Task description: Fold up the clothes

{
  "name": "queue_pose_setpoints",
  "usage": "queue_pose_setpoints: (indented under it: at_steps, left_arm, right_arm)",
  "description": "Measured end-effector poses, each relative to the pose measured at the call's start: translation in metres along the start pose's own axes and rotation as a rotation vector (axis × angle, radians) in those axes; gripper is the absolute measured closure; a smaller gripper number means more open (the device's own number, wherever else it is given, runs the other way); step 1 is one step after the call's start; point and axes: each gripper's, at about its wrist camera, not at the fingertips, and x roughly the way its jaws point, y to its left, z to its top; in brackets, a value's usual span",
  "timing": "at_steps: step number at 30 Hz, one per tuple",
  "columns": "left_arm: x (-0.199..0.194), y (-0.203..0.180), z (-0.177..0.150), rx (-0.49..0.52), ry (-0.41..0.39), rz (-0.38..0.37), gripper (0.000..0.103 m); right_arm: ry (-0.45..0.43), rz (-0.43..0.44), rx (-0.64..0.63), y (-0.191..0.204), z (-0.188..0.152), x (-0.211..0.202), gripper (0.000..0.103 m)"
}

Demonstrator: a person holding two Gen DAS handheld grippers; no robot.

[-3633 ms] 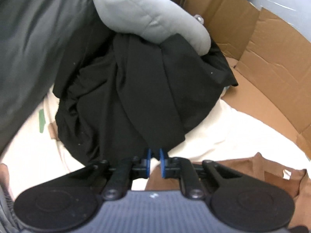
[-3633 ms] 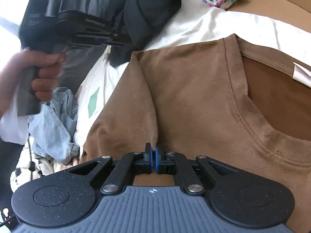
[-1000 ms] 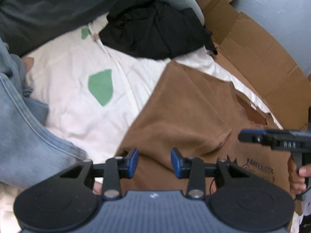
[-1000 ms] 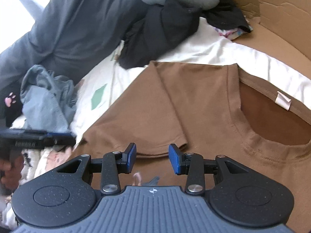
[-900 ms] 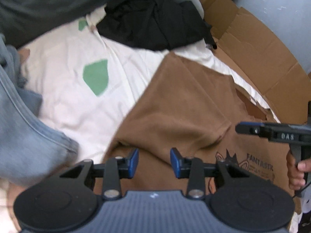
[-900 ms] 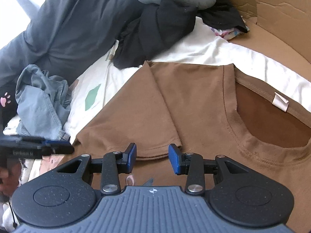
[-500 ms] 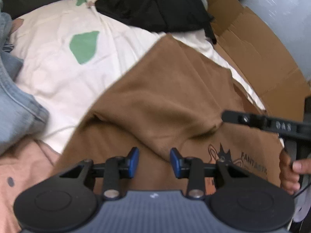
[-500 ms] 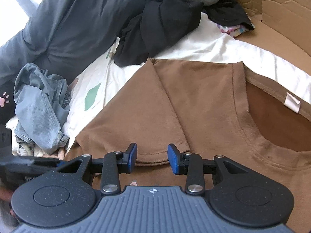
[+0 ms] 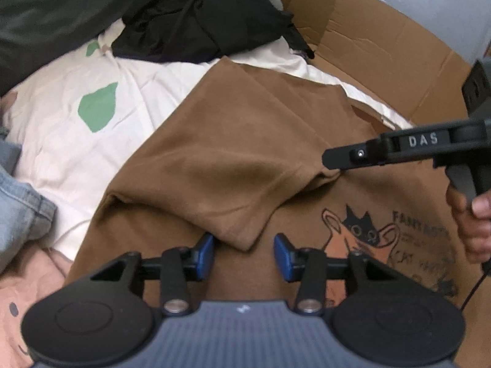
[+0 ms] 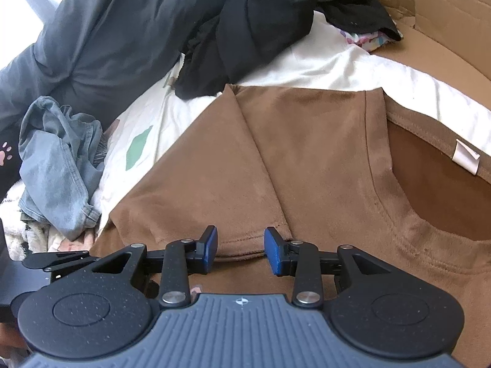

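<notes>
I am hovering both grippers over the brown T-shirt [image 10: 322,159], a soft, suede-like knit lying flat on the white sheet [image 9: 61,141]. Its sleeve [image 9: 221,178] is folded inward across the chest. The collar is pointing toward the cardboard [image 9: 383,52]. Left gripper [image 9: 244,253] and right gripper [image 10: 241,245] are both gaping apart, gripping nothing.

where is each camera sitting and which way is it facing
Left wrist: rides on the left gripper, looking forward over the brown t-shirt with its folded-in sleeve; its open jaws show, plus the right gripper and right hand.
Right wrist: rides on the right gripper, looking at the sleeve hem and neckline; open jaws show.
Shared: the brown t-shirt, white sheet with green patch, black garment, cardboard box.
</notes>
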Motion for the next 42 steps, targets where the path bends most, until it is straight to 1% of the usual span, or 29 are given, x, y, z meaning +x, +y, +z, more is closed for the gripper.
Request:
queue_pose_setpoints:
  at_steps: [1, 3, 4, 5, 7, 11, 17, 19, 23, 26, 30, 34, 39, 42]
  left_arm:
    - [0.000, -0.002, -0.001, 0.017, -0.014, 0.014, 0.069]
    - [0.000, -0.005, -0.002, 0.054, -0.021, 0.030, 0.073]
    - [-0.001, -0.004, -0.002, 0.056, -0.018, 0.027, 0.082]
    - [-0.003, -0.003, -0.002, 0.054, -0.014, 0.023, 0.094]
    - [-0.009, 0.000, -0.001, 0.040, -0.011, 0.012, 0.098]
    - [-0.024, 0.004, 0.003, 0.018, -0.024, -0.013, 0.099]
    - [-0.044, 0.007, 0.013, -0.023, -0.039, -0.060, 0.100]
    - [-0.046, 0.008, 0.012, -0.028, -0.024, -0.076, 0.100]
    - [-0.052, 0.016, 0.004, -0.061, 0.008, -0.101, 0.099]
    - [-0.054, 0.021, -0.003, -0.059, 0.034, -0.114, 0.098]
    - [-0.054, 0.030, -0.004, -0.082, 0.033, -0.104, 0.096]
    - [-0.053, 0.035, 0.004, -0.065, -0.003, -0.066, 0.096]
    - [-0.047, 0.047, 0.017, -0.068, -0.040, -0.022, 0.095]
    - [-0.040, 0.053, 0.024, -0.057, -0.046, 0.003, 0.095]
  right_arm:
    - [0.002, -0.004, 0.002, -0.001, -0.001, 0.001, 0.064]
    - [0.005, -0.010, 0.007, -0.004, -0.002, 0.003, 0.065]
    - [0.005, -0.012, 0.010, -0.005, -0.002, 0.003, 0.067]
    - [0.005, -0.014, 0.013, -0.006, -0.002, 0.004, 0.068]
    - [0.007, -0.018, 0.018, -0.006, -0.003, 0.004, 0.070]
    - [0.018, -0.031, 0.008, -0.005, -0.001, 0.005, 0.073]
    - [0.029, -0.047, 0.010, -0.009, 0.002, 0.007, 0.082]
    - [0.030, -0.057, 0.002, -0.009, 0.002, 0.008, 0.086]
    - [0.031, -0.068, -0.011, -0.008, 0.003, 0.008, 0.086]
    - [0.031, -0.077, -0.021, -0.006, 0.004, 0.009, 0.086]
    - [0.028, -0.081, -0.023, -0.005, 0.005, 0.007, 0.086]
    - [0.013, -0.082, -0.041, -0.004, 0.006, 0.001, 0.084]
    - [-0.004, -0.089, -0.033, -0.010, 0.010, -0.005, 0.083]
    - [-0.007, -0.097, -0.027, -0.013, 0.011, -0.005, 0.083]
